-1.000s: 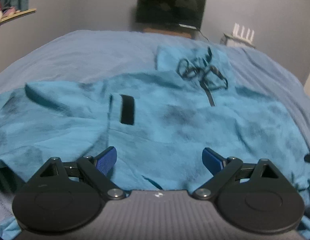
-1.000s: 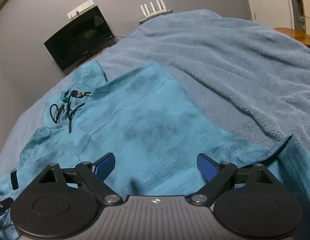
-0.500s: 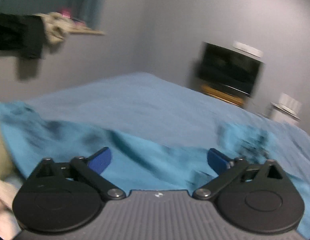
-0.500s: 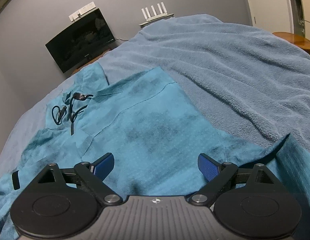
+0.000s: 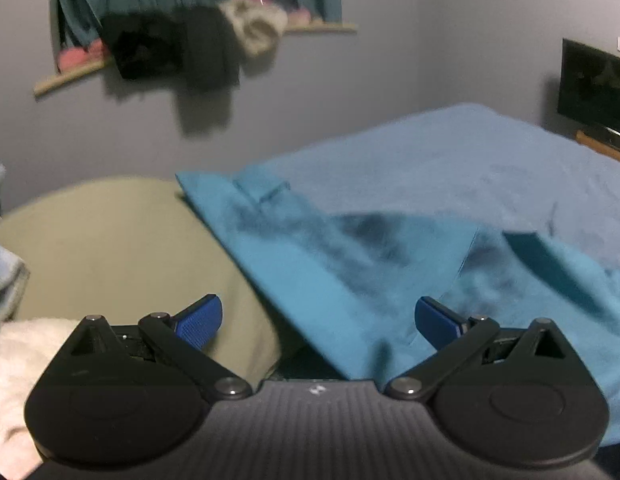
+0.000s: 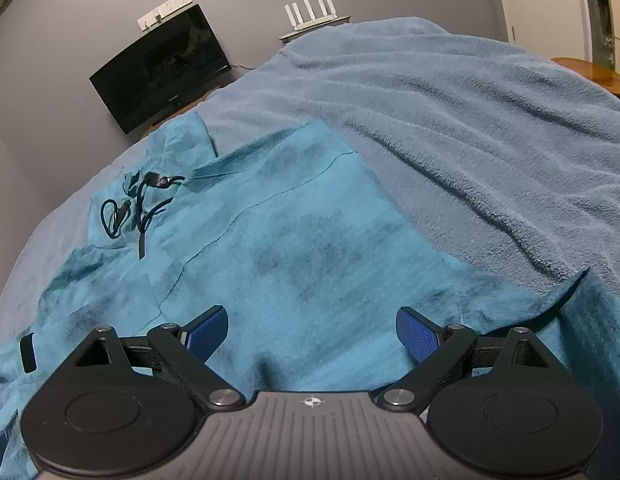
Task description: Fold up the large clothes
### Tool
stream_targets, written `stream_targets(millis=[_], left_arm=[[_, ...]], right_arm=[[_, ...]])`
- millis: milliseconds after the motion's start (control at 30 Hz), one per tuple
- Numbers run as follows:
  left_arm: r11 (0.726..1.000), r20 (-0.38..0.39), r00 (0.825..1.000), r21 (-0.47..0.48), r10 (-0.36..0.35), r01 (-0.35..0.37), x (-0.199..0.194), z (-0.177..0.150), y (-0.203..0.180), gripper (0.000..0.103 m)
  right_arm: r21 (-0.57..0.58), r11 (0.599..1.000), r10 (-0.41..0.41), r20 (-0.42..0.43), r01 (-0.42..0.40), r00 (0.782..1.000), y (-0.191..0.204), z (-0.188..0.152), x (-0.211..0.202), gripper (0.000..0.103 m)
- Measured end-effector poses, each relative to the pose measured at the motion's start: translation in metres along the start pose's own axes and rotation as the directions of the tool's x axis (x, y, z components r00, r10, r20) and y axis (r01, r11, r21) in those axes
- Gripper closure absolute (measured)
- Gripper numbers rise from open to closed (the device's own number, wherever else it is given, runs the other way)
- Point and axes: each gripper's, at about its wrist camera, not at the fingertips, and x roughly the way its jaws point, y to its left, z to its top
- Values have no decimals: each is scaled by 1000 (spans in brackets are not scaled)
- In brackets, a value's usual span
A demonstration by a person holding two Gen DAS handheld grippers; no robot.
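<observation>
So both my claws, left and right, are spread wide; I'd pinch the hoodie sleeve near its cuff.

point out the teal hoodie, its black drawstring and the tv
teal hoodie (image 6: pixel 310 248): right wrist view, middle of its spread body.
black drawstring (image 6: pixel 141 216): right wrist view, the straight strand below the tangle.
tv (image 6: pixel 162 68): right wrist view, centre of the dark screen.
</observation>
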Motion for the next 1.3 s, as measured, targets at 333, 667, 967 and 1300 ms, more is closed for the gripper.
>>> stream_targets(millis=[333,667,967,1300], left_arm=[[997,49,996,-28,-68,69,41,15,19,27],[975,53,994,-197,-93,101,56,43,47,102],[950,220,934,-74,-281,303,-20,59,-7,103],[788,310,726,182,-613,588,-136,63,-137,103]], right_arm=[[-8,1000,-17,-19,16,1000,2,0,6,10],[-35,999,-27,-25,26,999,7,0,11,10],[-42,999,-17,-30,16,999,7,0,11,10],[-28,1000,6,-11,-6,1000,4,0,7,10]])
